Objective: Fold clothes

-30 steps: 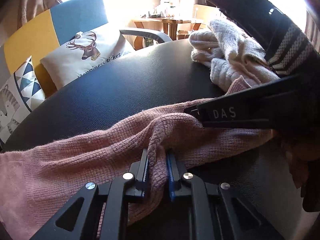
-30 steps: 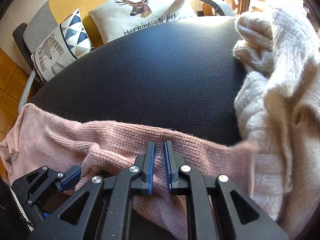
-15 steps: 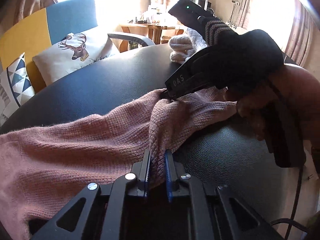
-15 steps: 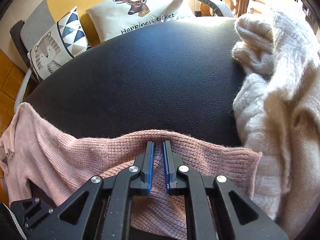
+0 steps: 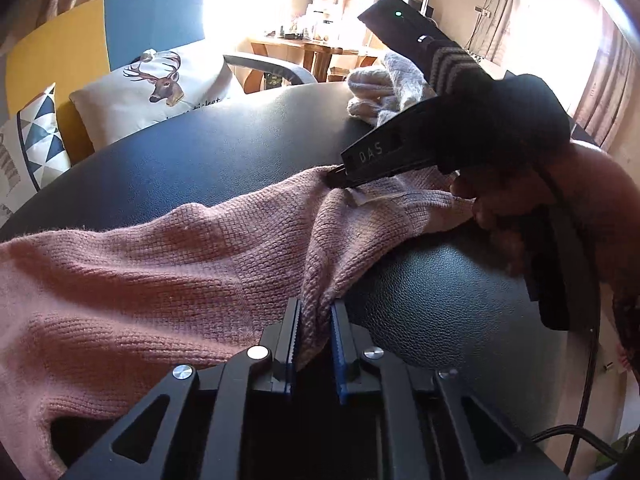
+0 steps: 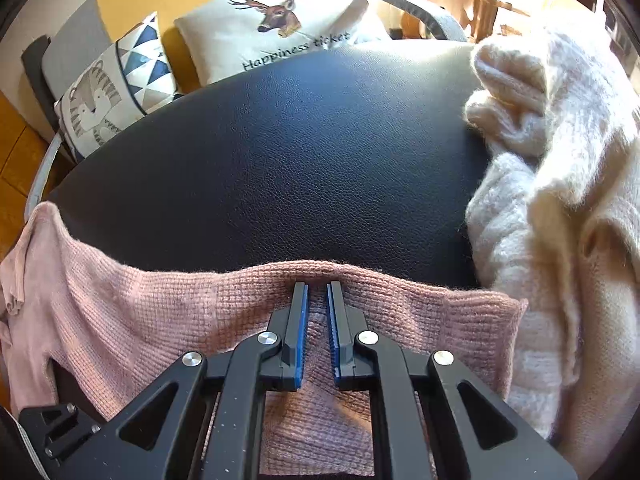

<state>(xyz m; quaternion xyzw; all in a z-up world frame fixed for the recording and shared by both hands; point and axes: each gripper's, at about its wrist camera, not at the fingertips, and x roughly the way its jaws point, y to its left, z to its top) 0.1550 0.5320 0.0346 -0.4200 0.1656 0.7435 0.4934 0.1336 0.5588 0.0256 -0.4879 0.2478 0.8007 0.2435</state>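
Since earlier frame, left gripper (image 5: 314,322) swung toward right gripper (image 6: 317,304), carrying pinched fold of pink knitted sweater (image 5: 160,264) along black leather-look tabletop (image 6: 280,160); right gripper held place. Left jaws were easing apart, fold still pressed between pads. Right fingers stayed nearly together, nipping sweater's far edge. Sweater lay stretched across near side of table, one end hanging off left edge. Cream fluffy knit (image 6: 560,200) sat heaped, unfolded. Judged: first fold barely started; most remained.
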